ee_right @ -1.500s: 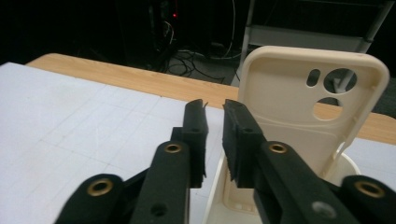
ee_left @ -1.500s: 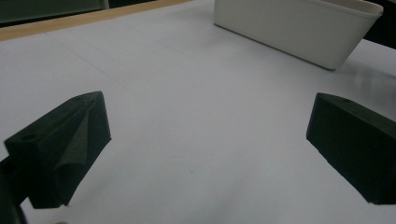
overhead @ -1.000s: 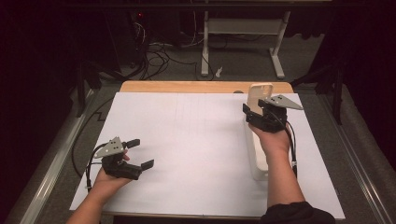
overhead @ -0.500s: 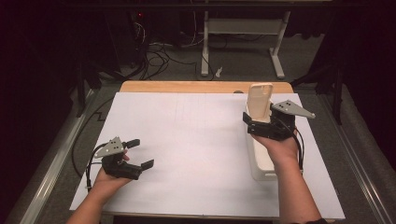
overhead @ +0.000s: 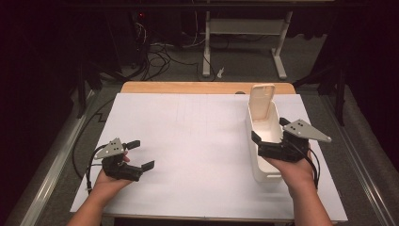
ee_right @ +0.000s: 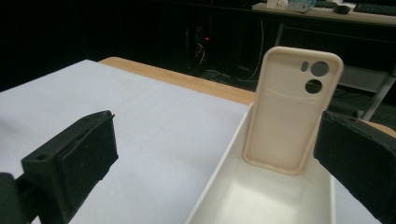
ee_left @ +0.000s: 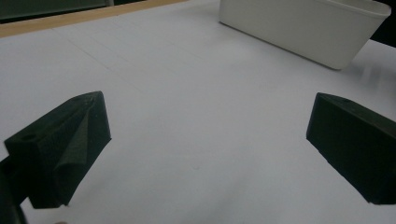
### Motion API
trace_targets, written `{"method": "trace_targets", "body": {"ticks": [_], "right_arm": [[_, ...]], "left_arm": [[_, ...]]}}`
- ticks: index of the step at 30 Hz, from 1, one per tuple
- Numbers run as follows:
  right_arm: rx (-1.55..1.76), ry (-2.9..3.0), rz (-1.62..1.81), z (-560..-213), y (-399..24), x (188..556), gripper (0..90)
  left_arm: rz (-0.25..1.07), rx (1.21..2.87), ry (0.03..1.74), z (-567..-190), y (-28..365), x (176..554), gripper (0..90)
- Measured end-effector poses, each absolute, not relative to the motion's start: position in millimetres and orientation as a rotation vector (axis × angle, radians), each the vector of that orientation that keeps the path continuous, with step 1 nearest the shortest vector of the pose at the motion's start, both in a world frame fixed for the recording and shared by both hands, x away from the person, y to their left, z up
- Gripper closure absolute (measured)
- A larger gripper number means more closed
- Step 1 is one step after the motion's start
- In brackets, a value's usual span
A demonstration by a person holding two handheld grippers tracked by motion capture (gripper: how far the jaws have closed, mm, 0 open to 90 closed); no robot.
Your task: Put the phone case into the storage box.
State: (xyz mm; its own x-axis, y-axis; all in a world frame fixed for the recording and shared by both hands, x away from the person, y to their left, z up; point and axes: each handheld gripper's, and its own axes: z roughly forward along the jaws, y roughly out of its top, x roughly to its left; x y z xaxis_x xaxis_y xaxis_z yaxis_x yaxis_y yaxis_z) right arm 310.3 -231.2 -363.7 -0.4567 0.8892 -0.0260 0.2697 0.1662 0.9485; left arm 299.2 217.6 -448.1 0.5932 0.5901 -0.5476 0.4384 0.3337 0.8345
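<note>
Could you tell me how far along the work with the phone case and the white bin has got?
Done: the phone case stands propped against the far end of the white bin. In hand: nothing; the right tongs have just been opening and stand wide apart over the bin, off the case. The left tongs rest open on the white sheet. Left: probably only drawing the right hand away.

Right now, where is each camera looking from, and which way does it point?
High view: above the table's near side, looking forward and down; both forearms, left gripper, right gripper.
Left gripper view: on the left gripper, facing over the white sheet to the bin.
Right gripper view: on the right gripper, facing into the bin toward the phone case.
All three share the bin.
</note>
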Motion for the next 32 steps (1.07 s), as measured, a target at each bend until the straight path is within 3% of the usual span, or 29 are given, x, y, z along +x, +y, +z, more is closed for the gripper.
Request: {"method": "trace_targets", "body": {"ticks": [10,32], "right_arm": [[1.059,1.780,1.289,-381,-254,279,0.2],[1.062,1.738,1.404,-412,-274,257,0.2]], "left_arm": [[0.132,1.279,1.009,-447,219,299,0.9],[0.145,1.227,1.010,-440,228,298,1.2]]}}
